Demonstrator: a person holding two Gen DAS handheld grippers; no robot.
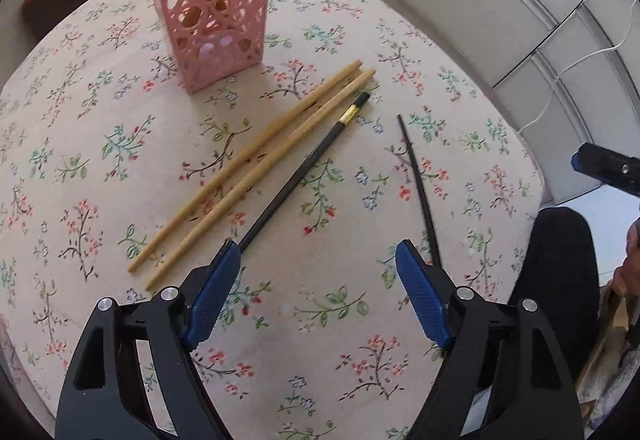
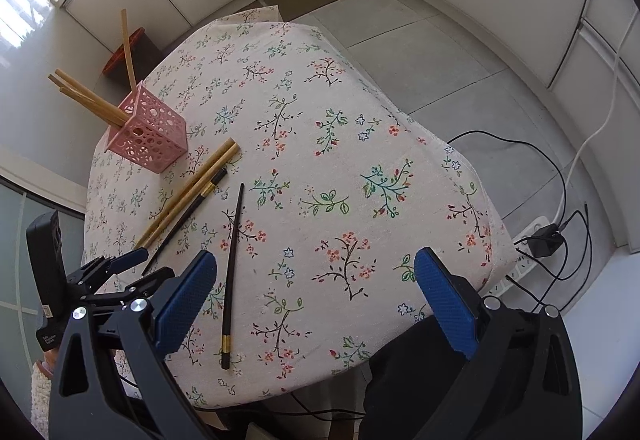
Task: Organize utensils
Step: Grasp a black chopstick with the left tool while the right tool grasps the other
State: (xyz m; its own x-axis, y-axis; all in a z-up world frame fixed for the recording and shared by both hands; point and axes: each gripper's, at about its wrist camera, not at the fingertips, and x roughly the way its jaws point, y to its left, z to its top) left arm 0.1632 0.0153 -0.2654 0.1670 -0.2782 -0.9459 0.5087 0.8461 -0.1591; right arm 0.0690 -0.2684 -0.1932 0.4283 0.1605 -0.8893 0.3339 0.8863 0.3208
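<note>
A pink perforated holder (image 1: 216, 23) (image 2: 150, 133) stands at the far side of the flowered tablecloth (image 1: 100, 143) with several wooden chopsticks in it. Two wooden chopsticks (image 1: 256, 159) (image 2: 188, 191) lie side by side below it. Beside them lies a black chopstick with a gold band (image 1: 304, 171) (image 2: 188, 211). Its thin tip ends at the left finger of my left gripper (image 1: 316, 246) (image 2: 148, 264), which is open and low over the cloth. A second black chopstick (image 1: 416, 175) (image 2: 232, 268) lies apart to the right. My right gripper (image 2: 316, 254) hovers open above it.
The table's near edge runs close under both grippers. A person's dark-clad leg (image 1: 560, 280) (image 2: 408, 368) is beside it. A power strip with cables (image 2: 528, 240) lies on the tiled floor to the right. A dark object with an orange rim (image 2: 128, 51) stands behind the table.
</note>
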